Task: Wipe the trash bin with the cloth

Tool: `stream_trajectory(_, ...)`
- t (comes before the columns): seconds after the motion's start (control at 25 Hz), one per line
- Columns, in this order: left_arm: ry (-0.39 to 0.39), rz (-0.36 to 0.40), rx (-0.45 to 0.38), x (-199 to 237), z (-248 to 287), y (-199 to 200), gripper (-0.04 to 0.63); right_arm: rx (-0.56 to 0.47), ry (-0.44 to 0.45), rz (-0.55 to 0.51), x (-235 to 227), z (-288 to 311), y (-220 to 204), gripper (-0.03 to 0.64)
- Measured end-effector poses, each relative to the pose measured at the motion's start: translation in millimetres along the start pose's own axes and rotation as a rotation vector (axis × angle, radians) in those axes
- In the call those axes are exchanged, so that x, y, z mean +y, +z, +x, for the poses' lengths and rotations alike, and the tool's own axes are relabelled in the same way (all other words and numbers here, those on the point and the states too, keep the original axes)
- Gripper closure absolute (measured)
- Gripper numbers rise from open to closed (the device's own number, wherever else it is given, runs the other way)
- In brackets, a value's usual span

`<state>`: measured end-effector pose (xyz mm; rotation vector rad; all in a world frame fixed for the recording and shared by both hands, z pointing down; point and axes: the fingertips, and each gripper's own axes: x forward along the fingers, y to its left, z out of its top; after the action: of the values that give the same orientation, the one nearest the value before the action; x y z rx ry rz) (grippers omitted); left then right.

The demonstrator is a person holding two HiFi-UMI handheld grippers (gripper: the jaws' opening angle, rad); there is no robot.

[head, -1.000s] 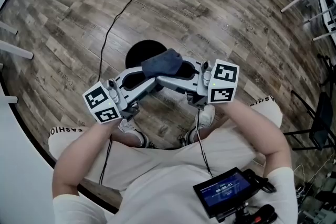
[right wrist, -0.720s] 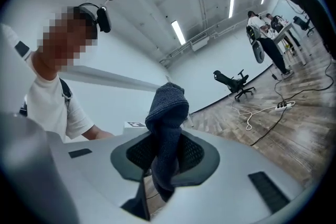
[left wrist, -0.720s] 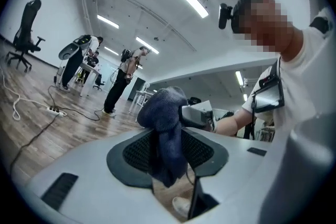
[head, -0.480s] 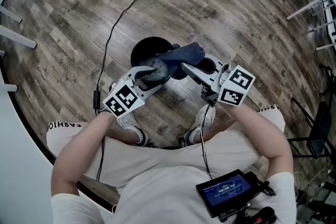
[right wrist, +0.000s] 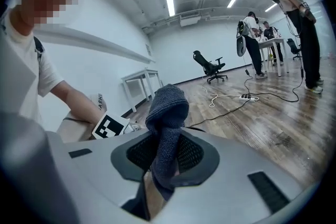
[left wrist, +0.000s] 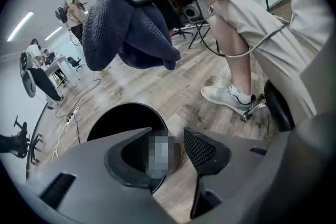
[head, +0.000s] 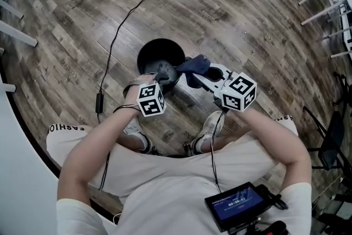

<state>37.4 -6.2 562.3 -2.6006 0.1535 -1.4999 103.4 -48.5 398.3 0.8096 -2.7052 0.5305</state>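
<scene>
Over bin (head: 157, 51), right gripper (right wrist: 165, 159) clamps cloth (right wrist: 167, 107), ready to wipe; left gripper (left wrist: 176, 148) jaws, just opened wider, grip nothing, rim in gap, probably to steady bin.

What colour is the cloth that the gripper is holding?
Dark navy blue. The cloth shows best in the right gripper view, close up.

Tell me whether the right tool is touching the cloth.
Touching. The right gripper view shows the right tool with its jaws closed on the dark blue cloth. The fabric is pinched between both pads and stands up above them.
</scene>
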Motion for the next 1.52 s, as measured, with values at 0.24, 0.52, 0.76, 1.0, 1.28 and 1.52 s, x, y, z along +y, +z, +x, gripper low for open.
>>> stream_trajectory(0.24,-0.014,0.054,0.116,-3,20,-25,0.403,0.140,-0.009,-0.021,-20,12,-45,0.532)
stream_trajectory(0.52,-0.049,0.089,0.173,-9,33,-42,0.451,0.288,0.006,-0.036,-35,41,-112,0.532)
stream_trajectory(0.76,-0.028,0.179,0.194,-4,39,-43,0.535,0.342,0.012,-0.040,-49,63,-150,0.532)
stream_trajectory(1.0,-0.067,0.188,0.201,-6,44,-44,0.535,0.320,0.023,-0.023,-59,79,-168,0.532)
stream_trajectory(1.28,-0.106,0.198,0.200,-6,46,-45,0.541,0.334,0.007,0.054,-72,92,-206,0.532)
stream_trajectory(1.52,-0.109,0.254,0.207,-6,48,-42,0.540,0.386,-0.018,0.113,-91,116,-268,0.532)
